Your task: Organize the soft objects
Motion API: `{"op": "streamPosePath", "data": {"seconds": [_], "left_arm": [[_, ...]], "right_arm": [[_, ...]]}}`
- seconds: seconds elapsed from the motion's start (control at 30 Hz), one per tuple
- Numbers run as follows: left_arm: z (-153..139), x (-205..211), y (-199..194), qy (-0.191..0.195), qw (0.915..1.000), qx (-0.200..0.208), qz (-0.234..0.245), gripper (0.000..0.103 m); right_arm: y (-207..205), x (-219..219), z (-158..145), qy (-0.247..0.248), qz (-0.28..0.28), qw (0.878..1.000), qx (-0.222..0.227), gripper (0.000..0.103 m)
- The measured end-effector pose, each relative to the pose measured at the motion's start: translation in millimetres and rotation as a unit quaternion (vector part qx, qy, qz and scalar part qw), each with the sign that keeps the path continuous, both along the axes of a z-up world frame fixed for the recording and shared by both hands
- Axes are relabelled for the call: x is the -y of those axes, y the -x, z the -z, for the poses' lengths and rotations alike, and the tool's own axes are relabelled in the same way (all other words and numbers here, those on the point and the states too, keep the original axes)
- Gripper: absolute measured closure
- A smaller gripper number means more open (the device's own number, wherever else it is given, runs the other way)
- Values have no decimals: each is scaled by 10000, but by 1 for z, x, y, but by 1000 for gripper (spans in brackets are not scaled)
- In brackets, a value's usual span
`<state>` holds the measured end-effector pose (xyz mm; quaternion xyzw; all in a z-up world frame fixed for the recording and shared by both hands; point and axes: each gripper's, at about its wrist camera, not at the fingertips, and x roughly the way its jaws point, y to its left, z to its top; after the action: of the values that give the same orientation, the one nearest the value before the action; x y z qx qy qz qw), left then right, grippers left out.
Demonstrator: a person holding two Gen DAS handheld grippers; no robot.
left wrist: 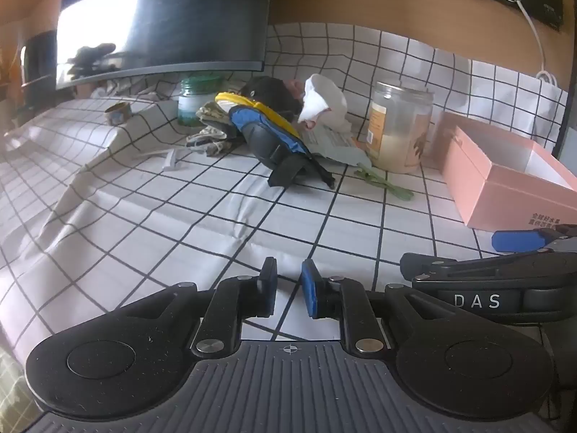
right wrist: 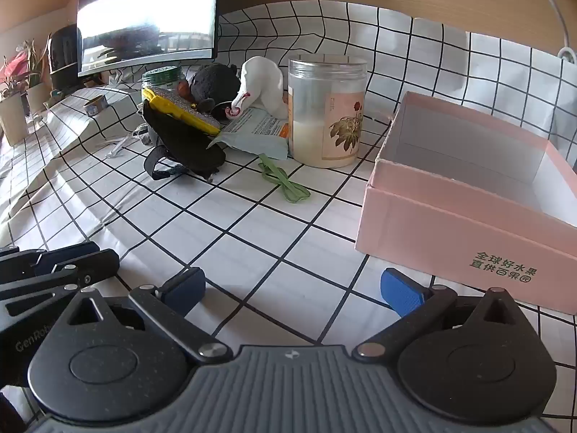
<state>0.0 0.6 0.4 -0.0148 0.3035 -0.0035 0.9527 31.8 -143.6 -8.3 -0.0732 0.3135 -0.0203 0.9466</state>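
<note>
Lying lengthwise, black pouch (right wrist: 184,144) seemingly points nearward-right.

- Broad open stretch of checked tablecloth (right wrist: 252,238) ahead of both grippers; nothing on it up to the clutter.
- Pink box (right wrist: 468,223) blocks the right side, top open, inside bare.
- Clear jar (right wrist: 326,108) stands just left of the box's far corner; narrow gap between them.
- Green clip (right wrist: 285,180) lies flat in front of the jar, low.
- Heap of soft things (right wrist: 187,133) crowds the back centre, against a green-lidded jar (right wrist: 162,75).
- Monitor (right wrist: 148,14) overhangs the back left.
- Cloth rises in a ridge (left wrist: 119,133) at left.
</note>
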Motion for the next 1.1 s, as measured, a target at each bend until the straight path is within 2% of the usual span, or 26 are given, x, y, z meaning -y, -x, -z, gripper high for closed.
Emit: {"op": "streamPosePath", "data": {"seconds": [1.1], "left_arm": [[0,0,0,-54,10000,6,1,85]], "right_arm": [[0,0,0,8,1,10000,0,0]]}}
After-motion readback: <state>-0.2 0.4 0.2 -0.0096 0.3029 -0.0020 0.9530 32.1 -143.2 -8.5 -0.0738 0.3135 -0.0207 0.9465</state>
